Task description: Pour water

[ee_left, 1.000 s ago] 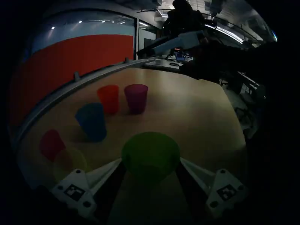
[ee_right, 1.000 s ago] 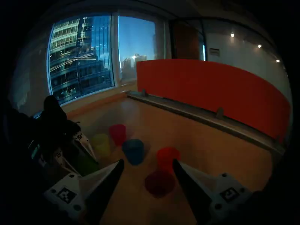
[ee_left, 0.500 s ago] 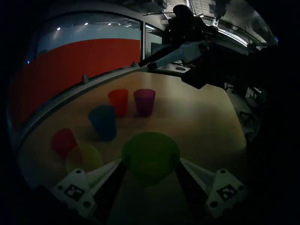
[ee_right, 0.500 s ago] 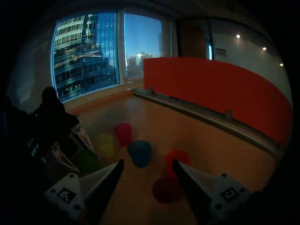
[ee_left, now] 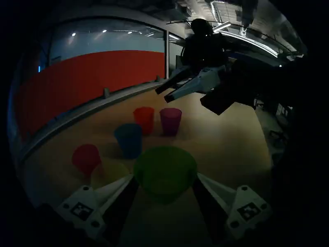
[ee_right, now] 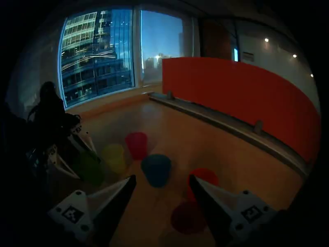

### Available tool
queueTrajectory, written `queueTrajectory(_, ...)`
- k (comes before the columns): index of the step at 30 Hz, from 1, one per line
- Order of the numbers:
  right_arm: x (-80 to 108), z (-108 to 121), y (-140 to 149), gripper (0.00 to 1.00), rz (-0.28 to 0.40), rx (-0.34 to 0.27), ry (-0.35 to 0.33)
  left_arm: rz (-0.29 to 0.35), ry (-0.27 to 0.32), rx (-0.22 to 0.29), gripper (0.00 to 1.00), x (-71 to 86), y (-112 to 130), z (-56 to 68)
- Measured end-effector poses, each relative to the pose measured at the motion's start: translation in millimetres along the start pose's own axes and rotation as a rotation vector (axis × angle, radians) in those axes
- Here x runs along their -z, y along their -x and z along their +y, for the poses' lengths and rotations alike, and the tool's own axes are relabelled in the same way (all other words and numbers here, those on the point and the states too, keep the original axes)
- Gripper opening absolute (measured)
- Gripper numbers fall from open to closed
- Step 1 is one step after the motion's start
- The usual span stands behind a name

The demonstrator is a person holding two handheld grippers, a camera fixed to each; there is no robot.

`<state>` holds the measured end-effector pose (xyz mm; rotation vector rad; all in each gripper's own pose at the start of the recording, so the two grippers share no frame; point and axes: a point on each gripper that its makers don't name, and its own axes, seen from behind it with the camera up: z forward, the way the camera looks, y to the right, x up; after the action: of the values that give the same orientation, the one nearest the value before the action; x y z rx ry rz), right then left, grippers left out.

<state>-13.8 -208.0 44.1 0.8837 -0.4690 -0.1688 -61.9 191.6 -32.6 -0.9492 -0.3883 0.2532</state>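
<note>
Wooden table [ee_left: 224, 140], red partition [ee_left: 82, 78] behind, red cup [ee_left: 86, 158], yellow cup [ee_left: 107, 173], blue cup [ee_left: 128, 140], orange cup [ee_left: 144, 119], purple cup [ee_left: 170, 121] arcing 9 to 12 o'clock around green cup [ee_left: 165, 171] clamped in left gripper [ee_left: 164, 179], right gripper [ee_left: 161, 95] at 1 o'clock, fingers apart.

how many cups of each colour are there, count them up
green cup: 1
yellow cup: 1
blue cup: 1
purple cup: 1
red cups: 2
total: 6
</note>
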Motion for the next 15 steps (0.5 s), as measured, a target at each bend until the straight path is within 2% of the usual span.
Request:
queueTrajectory(9,-19.5,-1,1,1.0,-0.018,-0.002,-0.003,0.042,-0.069,0.004,0.85,17.4,-21,-27.6)
queueTrajectory(15,-32.6,-2,6,1.0,-0.039,-0.008,-0.003,0.066,-0.098,0.018,0.85,27.7,-32,-41.2)
